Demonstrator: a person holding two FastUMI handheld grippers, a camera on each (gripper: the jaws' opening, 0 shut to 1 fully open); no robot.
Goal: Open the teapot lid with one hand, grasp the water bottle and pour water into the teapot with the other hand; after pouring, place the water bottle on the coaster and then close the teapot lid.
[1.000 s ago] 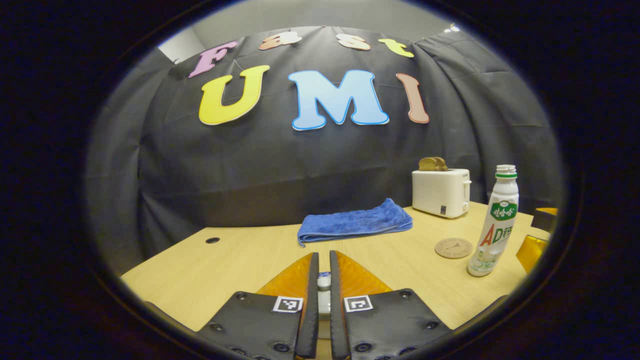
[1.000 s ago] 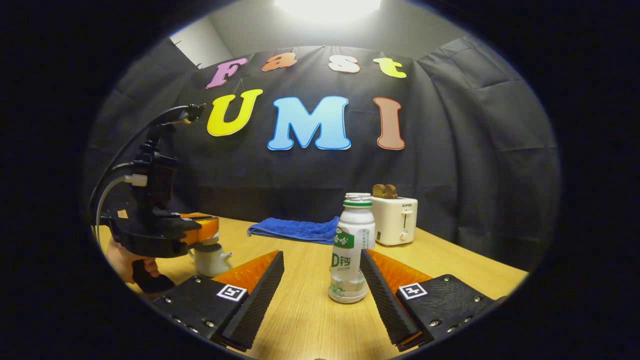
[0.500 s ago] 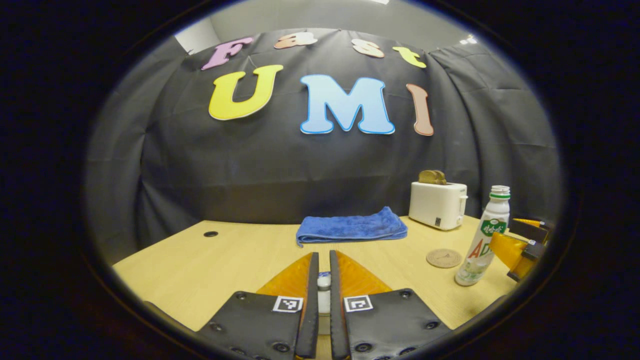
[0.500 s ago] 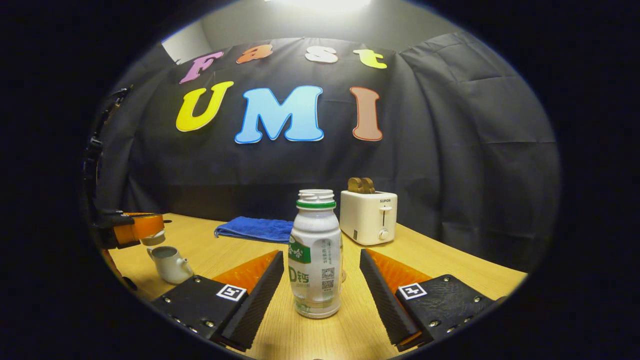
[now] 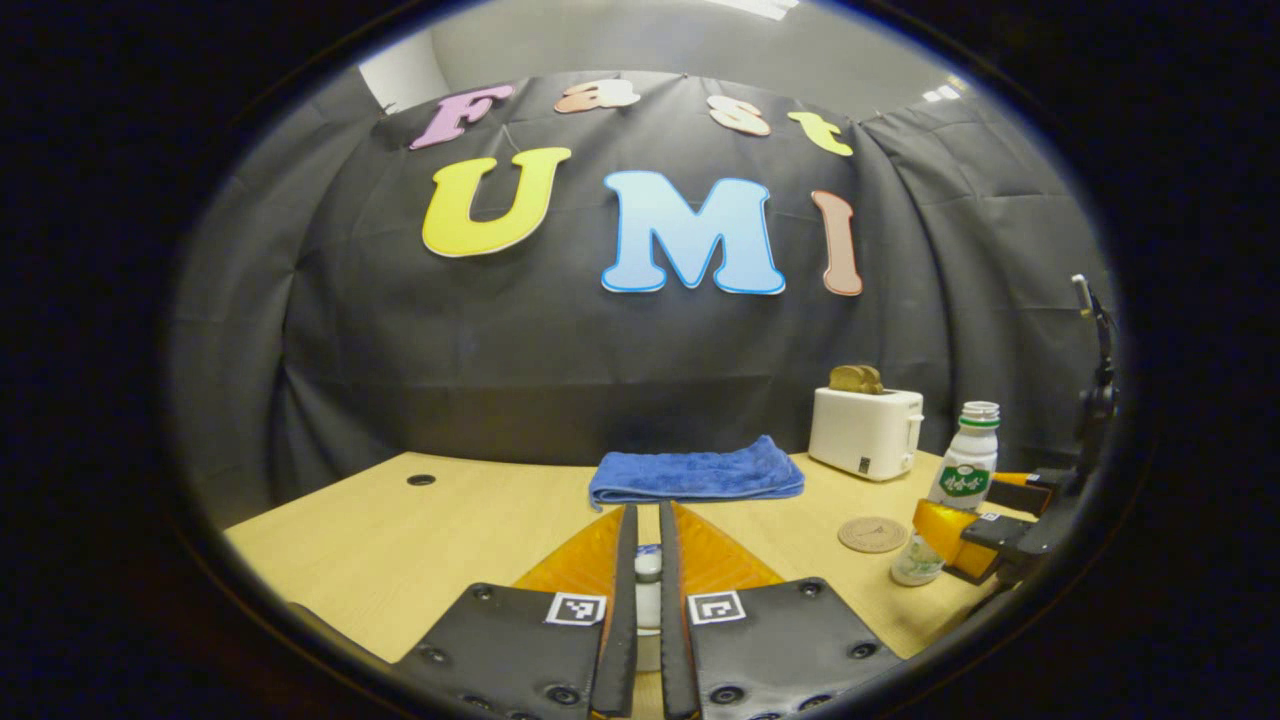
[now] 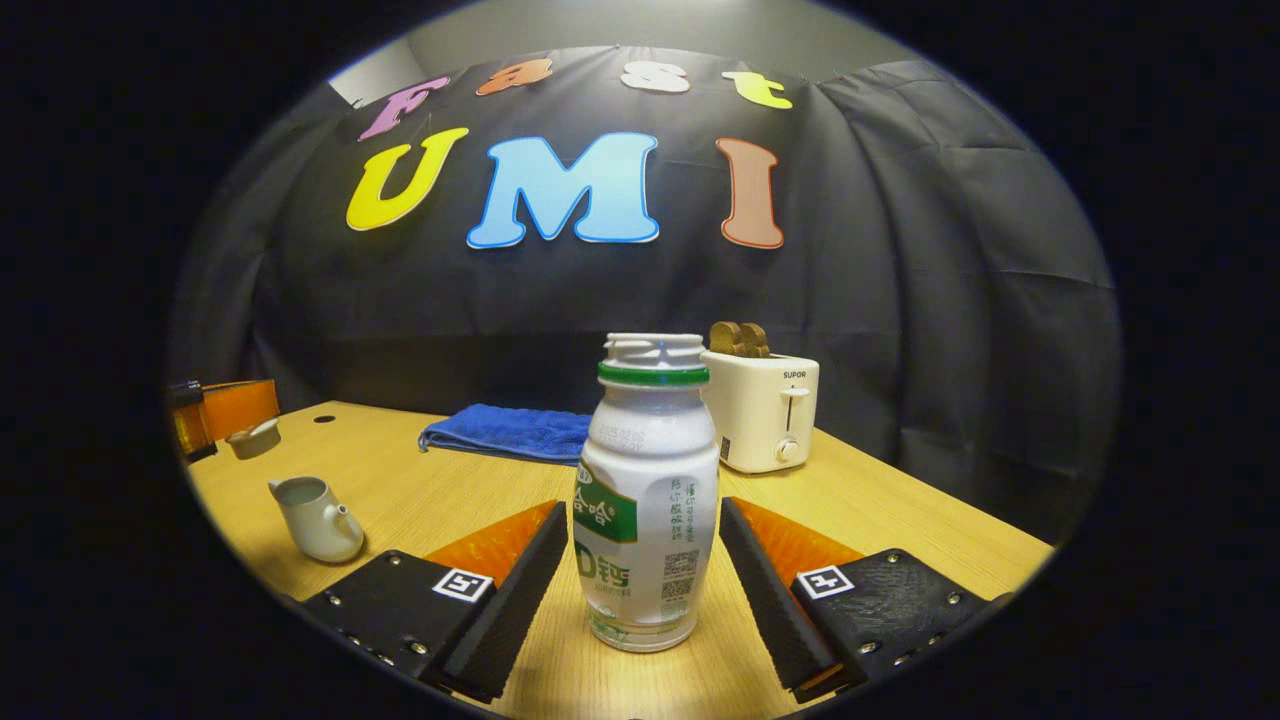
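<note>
While lid stayed lifted: left gripper (image 5: 640,585) clamped the lid (image 5: 648,565) — teapot (image 6: 315,515) uncovered.
Right gripper (image 6: 643,555): spread wide around the bottle (image 6: 645,500) — not touching.

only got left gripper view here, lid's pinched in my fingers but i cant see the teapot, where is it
Observer: In the right gripper view the teapot stands upright and open on the table. The left gripper holds the lid in the air, clear of the pot, above it and a little to its left in that view.
Operator: has the right gripper got the bottle yet
Observer: No. The right gripper is open, with one finger on each side of the water bottle and a gap on both sides.
</note>
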